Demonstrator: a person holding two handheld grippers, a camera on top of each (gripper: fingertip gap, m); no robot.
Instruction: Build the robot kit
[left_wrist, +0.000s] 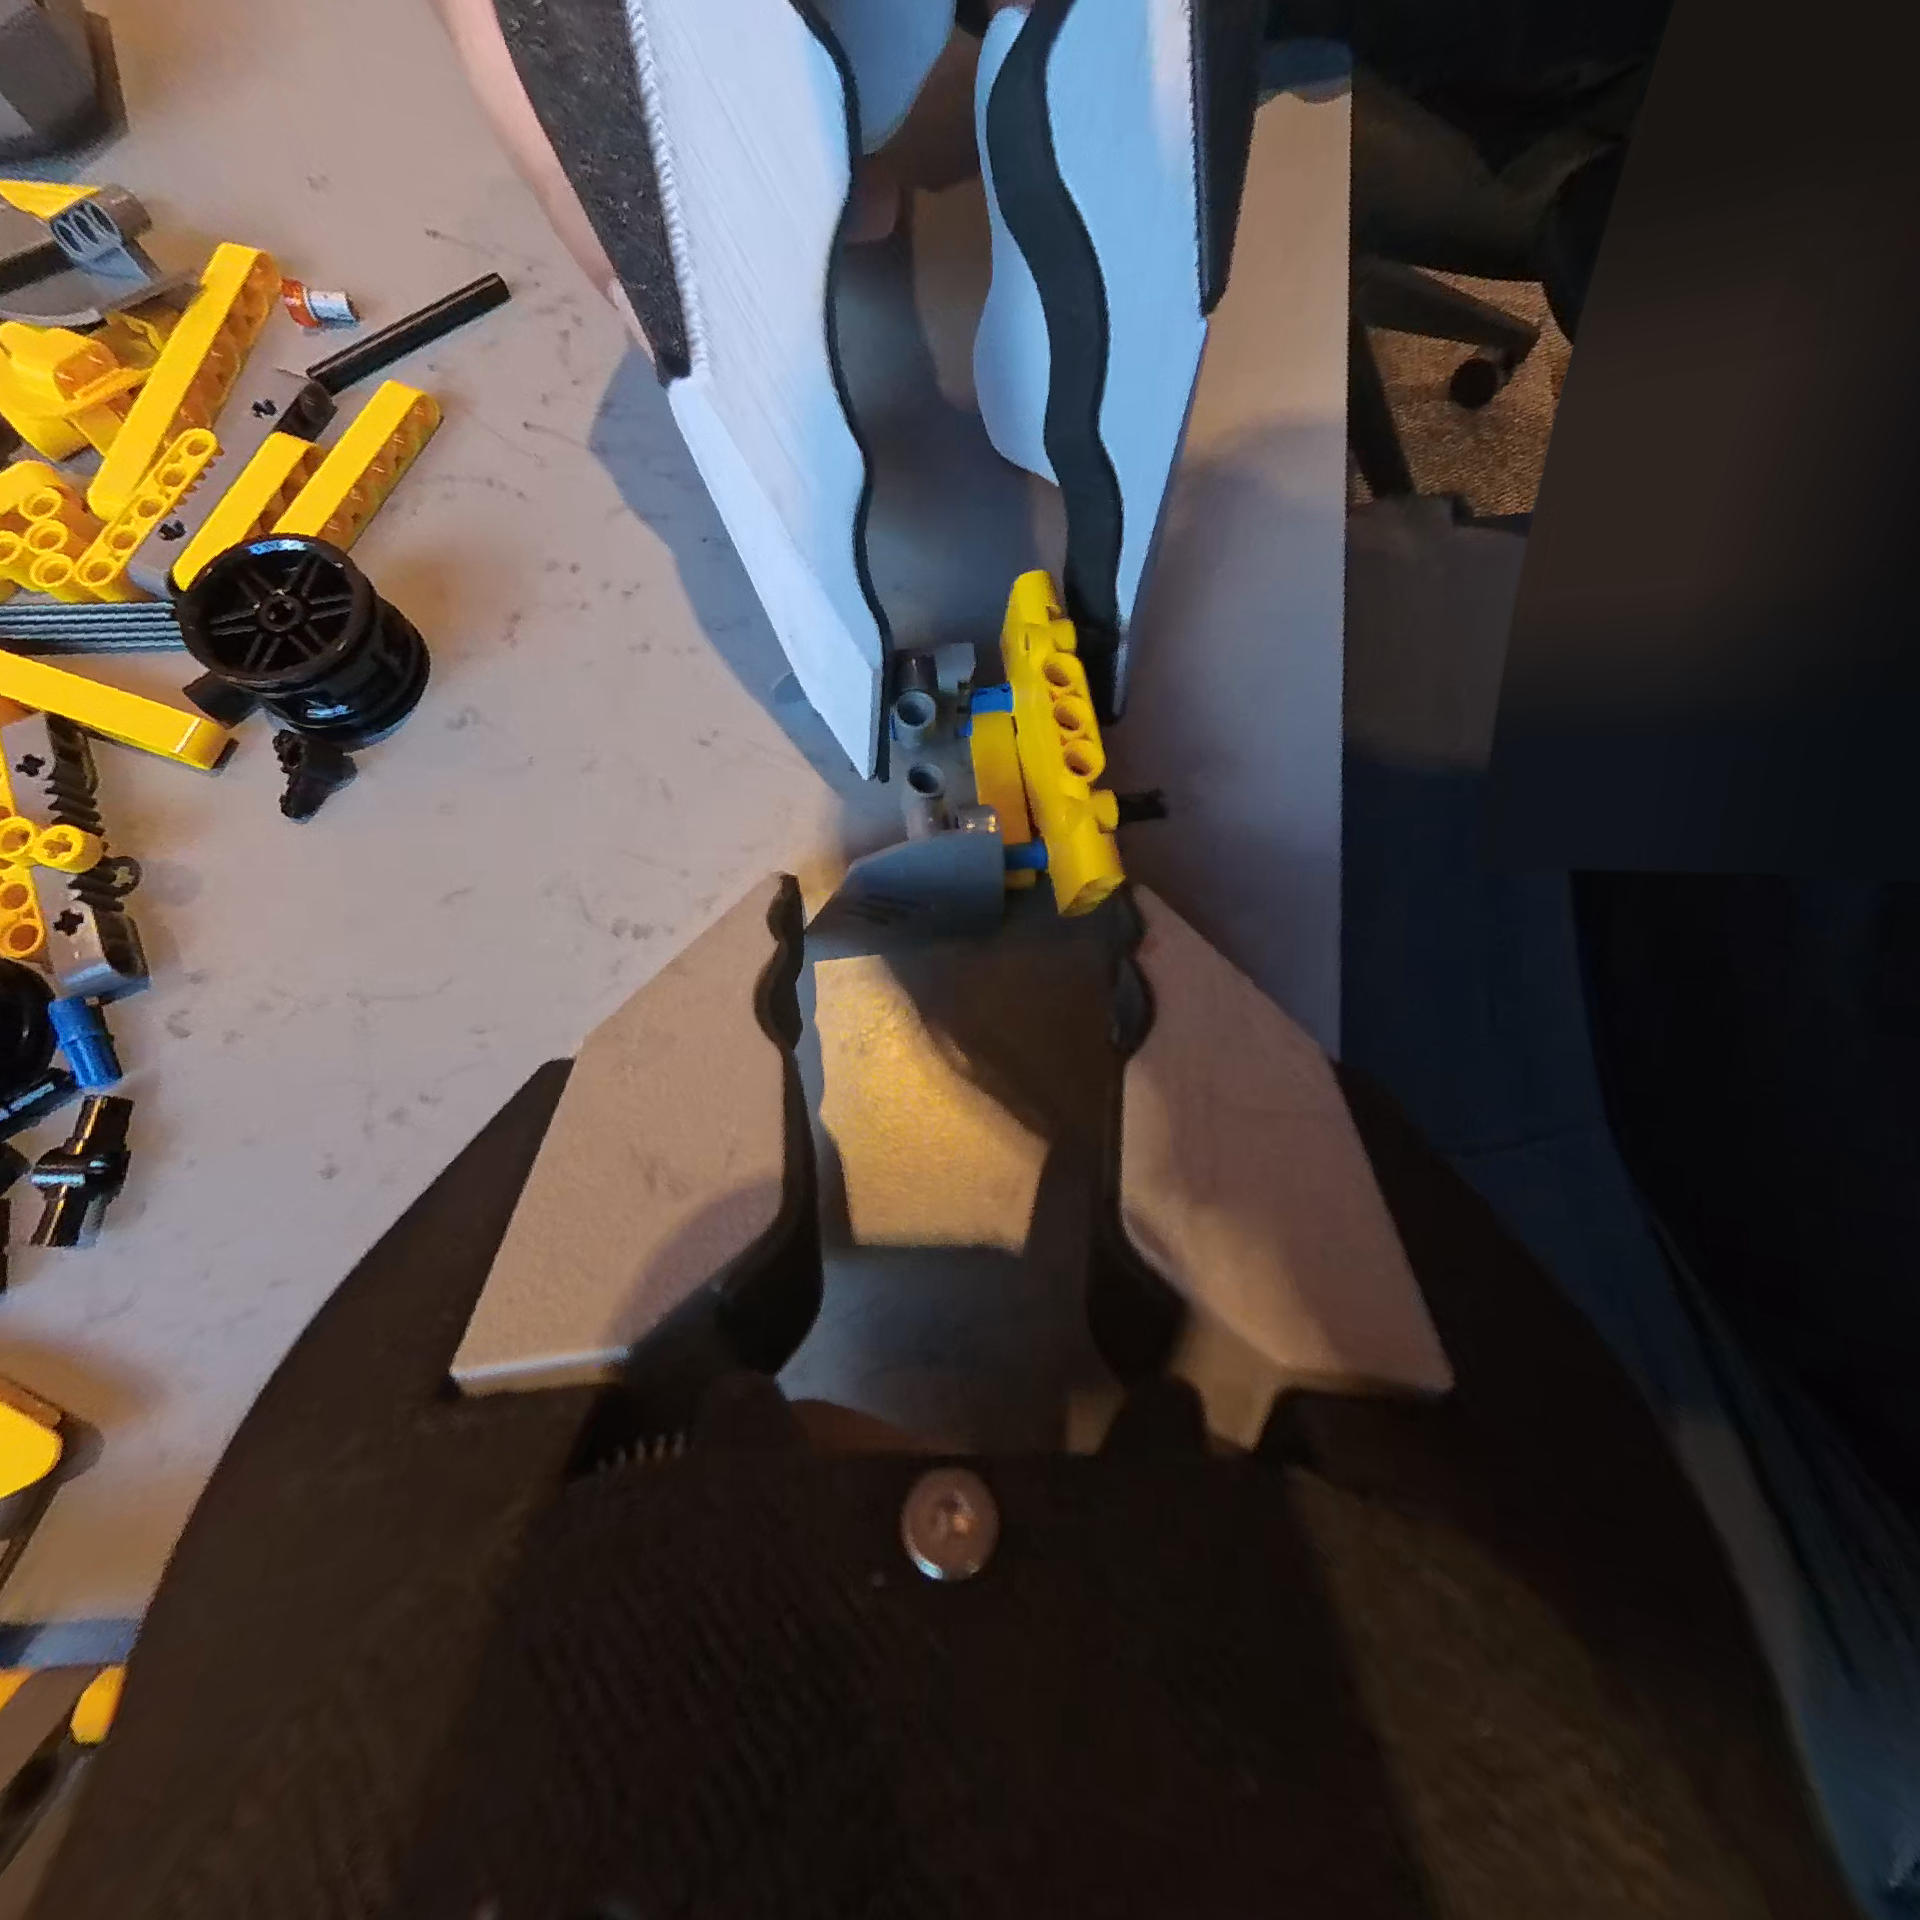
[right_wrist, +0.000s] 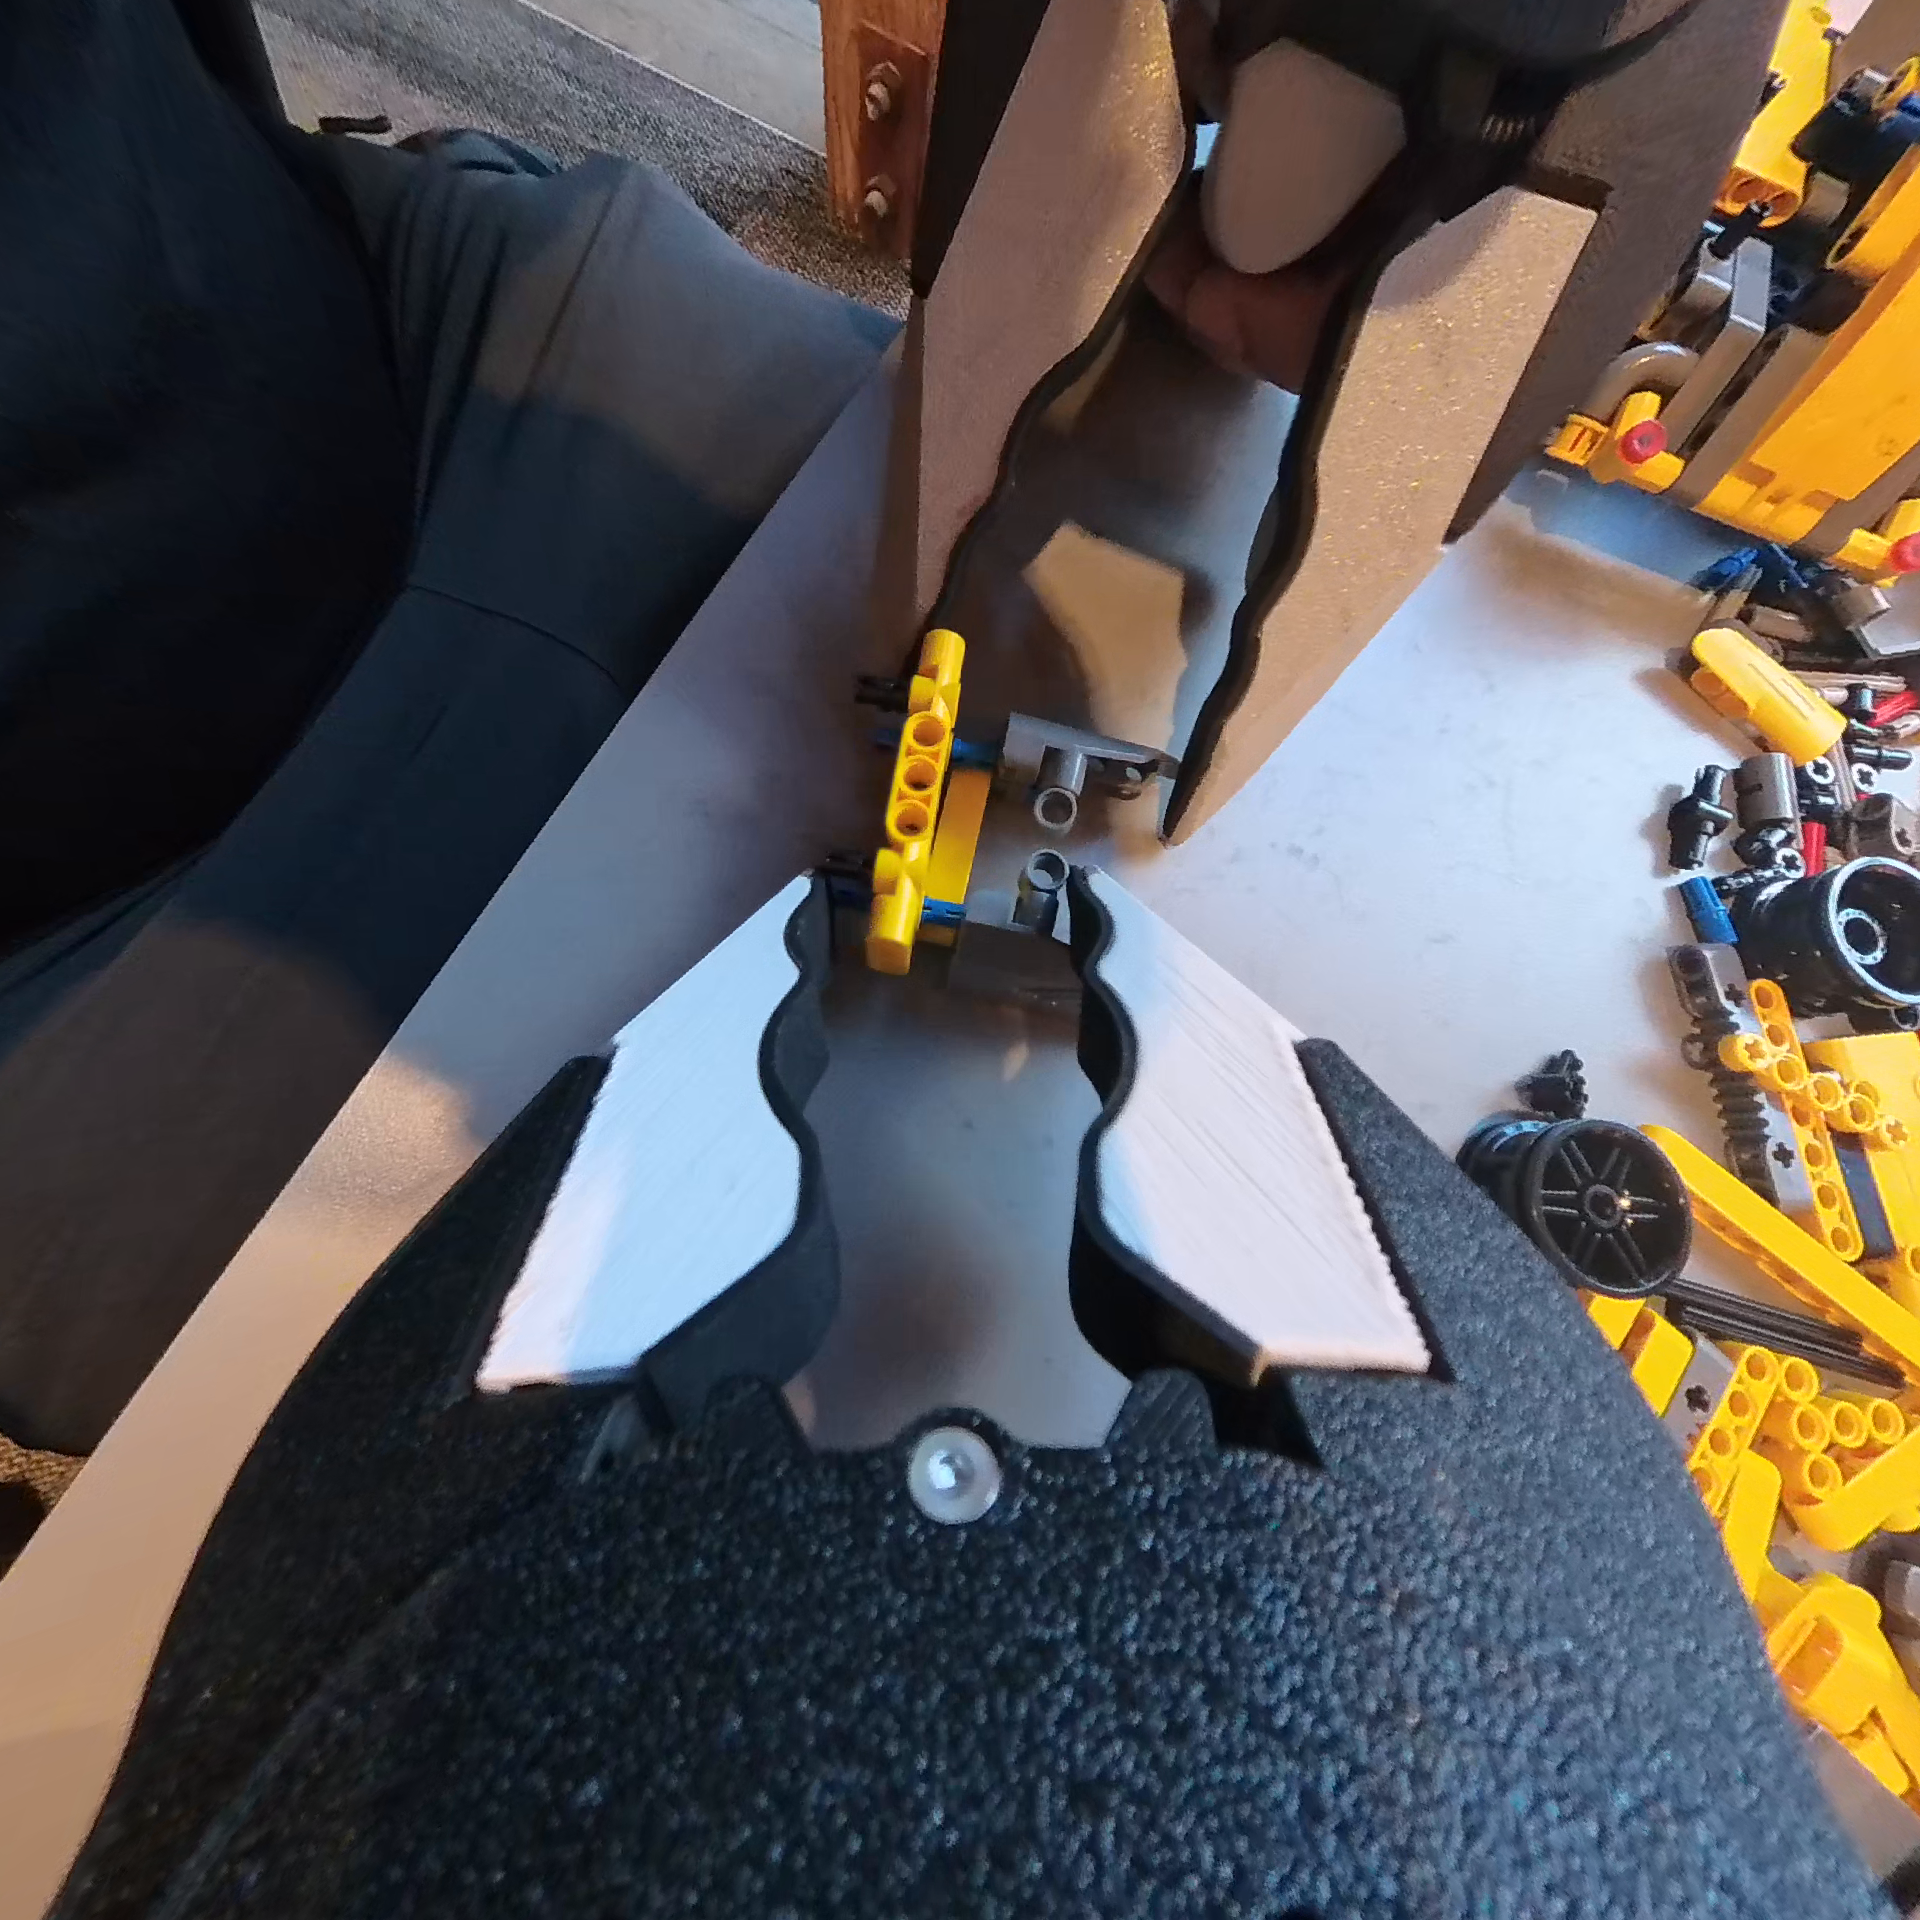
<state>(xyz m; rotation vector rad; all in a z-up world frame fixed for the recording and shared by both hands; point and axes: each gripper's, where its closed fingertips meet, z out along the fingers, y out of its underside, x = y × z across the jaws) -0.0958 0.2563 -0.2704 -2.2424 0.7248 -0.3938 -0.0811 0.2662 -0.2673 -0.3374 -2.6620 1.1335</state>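
Pale grey tabletop, its edge just beside a small yellow-and-grey brick assembly. My left gripper and right gripper face each other, fingers spread wide around the assembly's two ends. Loose yellow beams and black wheels lie well apart.

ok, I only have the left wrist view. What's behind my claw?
Observer: A large yellow built brick model stands on the grey table behind the left claw.
Operator: Any colour on it besides yellow?
Observer: A round red pin at its near low corner.
Operator: And off the table edge?
Observer: A brown wooden post with two bolts stands on the carpet there.
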